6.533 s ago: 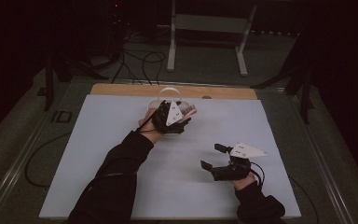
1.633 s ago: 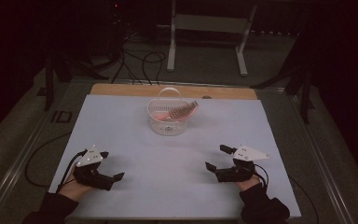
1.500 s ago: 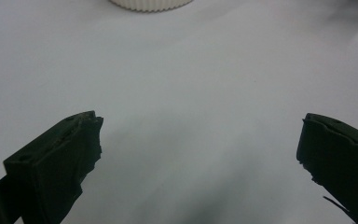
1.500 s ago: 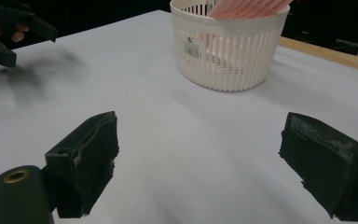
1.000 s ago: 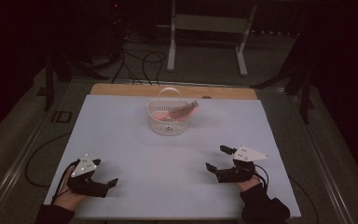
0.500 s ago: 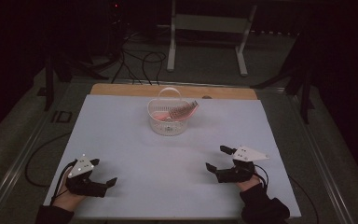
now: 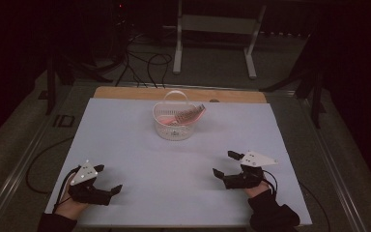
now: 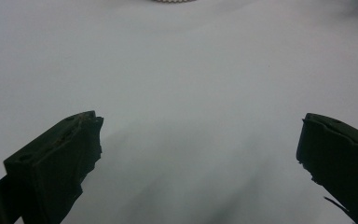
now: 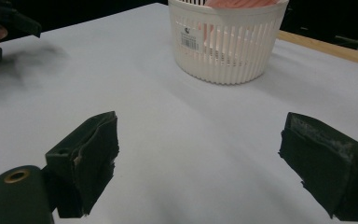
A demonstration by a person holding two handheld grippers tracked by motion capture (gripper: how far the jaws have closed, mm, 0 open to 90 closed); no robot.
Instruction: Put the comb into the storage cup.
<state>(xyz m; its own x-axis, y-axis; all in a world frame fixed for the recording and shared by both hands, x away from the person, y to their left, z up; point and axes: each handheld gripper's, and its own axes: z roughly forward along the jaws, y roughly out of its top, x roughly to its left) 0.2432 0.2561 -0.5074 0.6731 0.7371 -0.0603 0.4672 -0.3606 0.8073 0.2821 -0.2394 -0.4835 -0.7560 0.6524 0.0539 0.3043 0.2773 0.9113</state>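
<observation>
Both grippers down at the near edge of the white table (image 7: pixel 140 145), well apart from each other and from the basket. Left gripper (image 7: pixel 107 180) at the near left, jaws spread wide, nothing between them but bare tabletop in the left gripper view. Right gripper (image 7: pixel 224 164) at the near right, likewise gaping and empty, pointing toward the white slatted basket (image 7: pixel 175 126).

Basket standing upright at the far middle of the table, just short of the wooden strip (image 7: pixel 125 93) along the far edge, handle raised. Pink comb (image 7: pixel 186 116) lying inside, one end leaning out over the right rim; seen in the right gripper view as a pink shape (image 9: pixel 240 3) above the rim.

Probably a resting point, with the comb already in the basket. For a clean finish: keep both hands low and quiet on the table, jaws left wide, cables clear of the basket. For any further reach at the comb: approach from above and from the right, aim for the end leaning out, close on the spine rather than the teeth, steady the basket wall with the other gripper against tipping.
</observation>
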